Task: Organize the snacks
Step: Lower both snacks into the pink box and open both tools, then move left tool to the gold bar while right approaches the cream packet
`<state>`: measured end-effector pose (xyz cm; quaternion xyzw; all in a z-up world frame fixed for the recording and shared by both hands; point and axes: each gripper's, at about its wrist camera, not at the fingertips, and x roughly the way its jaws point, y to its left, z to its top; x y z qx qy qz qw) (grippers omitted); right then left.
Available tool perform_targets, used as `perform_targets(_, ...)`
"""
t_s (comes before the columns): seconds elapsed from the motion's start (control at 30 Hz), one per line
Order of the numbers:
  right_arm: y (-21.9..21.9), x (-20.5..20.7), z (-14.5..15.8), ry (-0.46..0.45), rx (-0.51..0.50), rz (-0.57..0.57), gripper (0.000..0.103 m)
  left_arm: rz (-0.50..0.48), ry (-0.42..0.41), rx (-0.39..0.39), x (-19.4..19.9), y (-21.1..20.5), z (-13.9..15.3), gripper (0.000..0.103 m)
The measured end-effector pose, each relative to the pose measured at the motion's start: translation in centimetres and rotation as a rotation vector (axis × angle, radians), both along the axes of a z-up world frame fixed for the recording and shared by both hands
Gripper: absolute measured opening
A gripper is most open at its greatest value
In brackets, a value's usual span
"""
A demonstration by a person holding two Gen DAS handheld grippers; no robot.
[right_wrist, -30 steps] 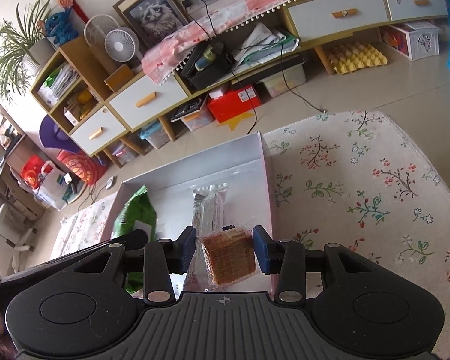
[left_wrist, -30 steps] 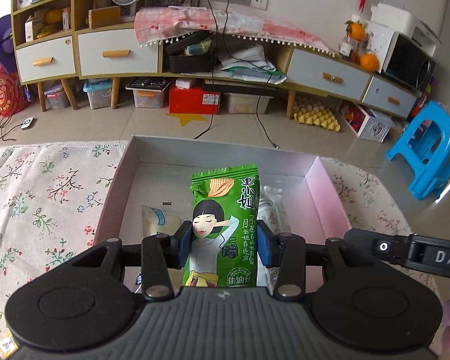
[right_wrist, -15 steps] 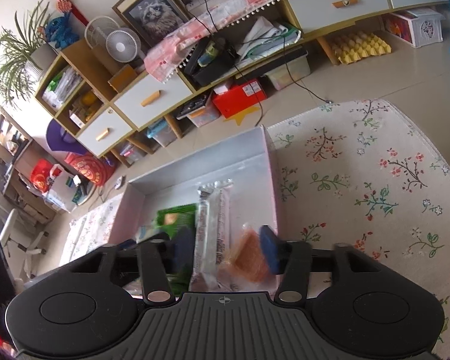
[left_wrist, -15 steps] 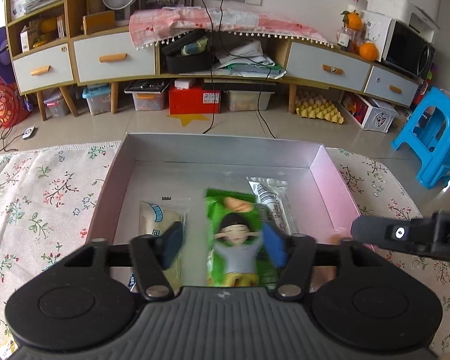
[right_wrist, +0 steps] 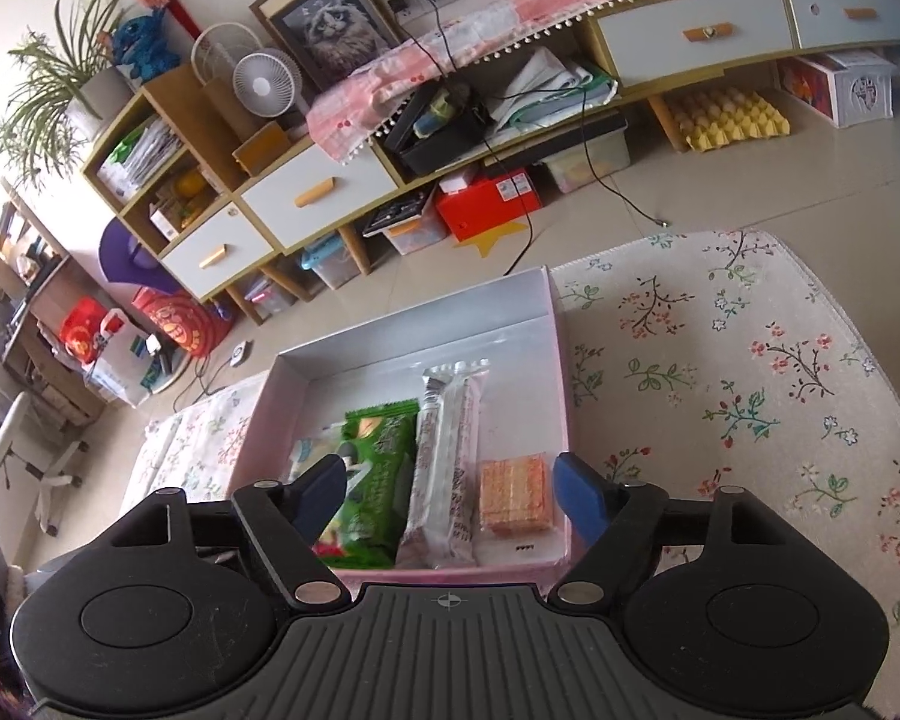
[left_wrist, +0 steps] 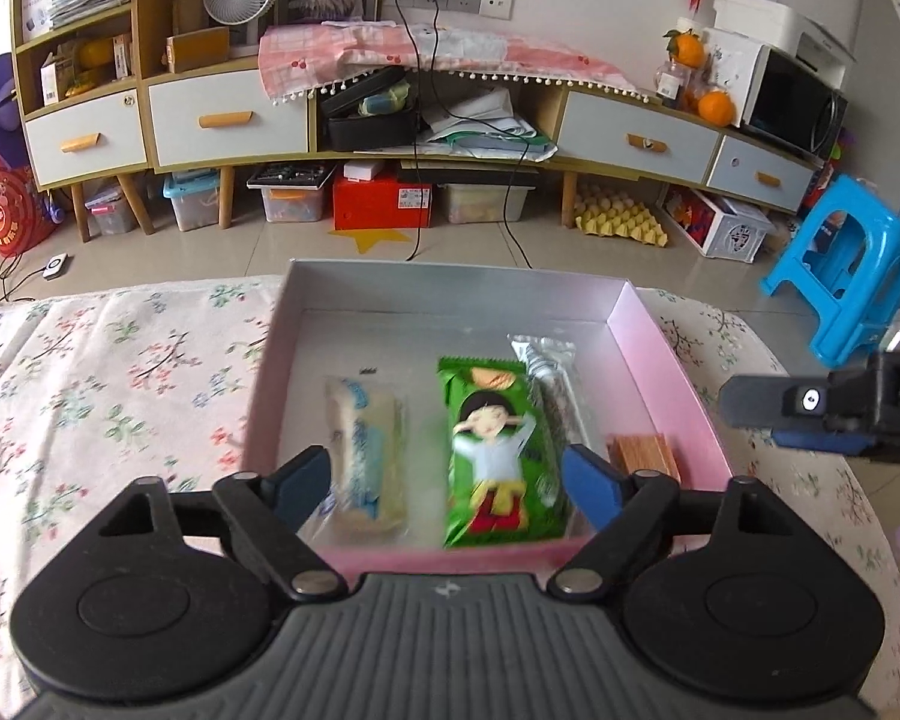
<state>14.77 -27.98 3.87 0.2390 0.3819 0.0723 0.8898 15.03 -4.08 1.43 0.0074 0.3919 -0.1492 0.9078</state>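
Opening, both hand-held grippers (left_wrist: 447, 474) (right_wrist: 450, 489) have dropped green packet (left_wrist: 498, 450) and wafer (right_wrist: 516, 495) into box (left_wrist: 450, 282).

Four snack packets (left_wrist: 498, 450) flat in box (left_wrist: 660, 354)

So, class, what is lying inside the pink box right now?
Inside the pink box lie four snacks in a row: a pale blue-printed packet, a green cartoon-girl packet, a long clear-wrapped bar and a wrapped wafer block. The near ends are partly covered.

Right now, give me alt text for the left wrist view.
Four wrapped snacks lie side by side in a shallow pink box: pale bar, green packet, clear stick, wafer. The left tongs are opening above them, gripping nothing.
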Motion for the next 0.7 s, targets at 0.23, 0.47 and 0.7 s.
perform_targets(0.23,1.3,-2.4,1.8,-0.017,-0.037,0.049,0.085,-0.01,0.04,-0.012,-2.3,2.5,0.8,0.098)
perform_targets(0.47,2.1,-4.8,2.8,-0.054,-0.075,0.068,0.091,-0.004,0.06,0.006,-4.7,4.0,1.2,0.103)
perform_targets(0.7,2.4,-7.1,1.9,-0.053,-0.115,0.1,0.092,-0.057,0.047,0.029,-7.2,5.1,0.4,0.103)
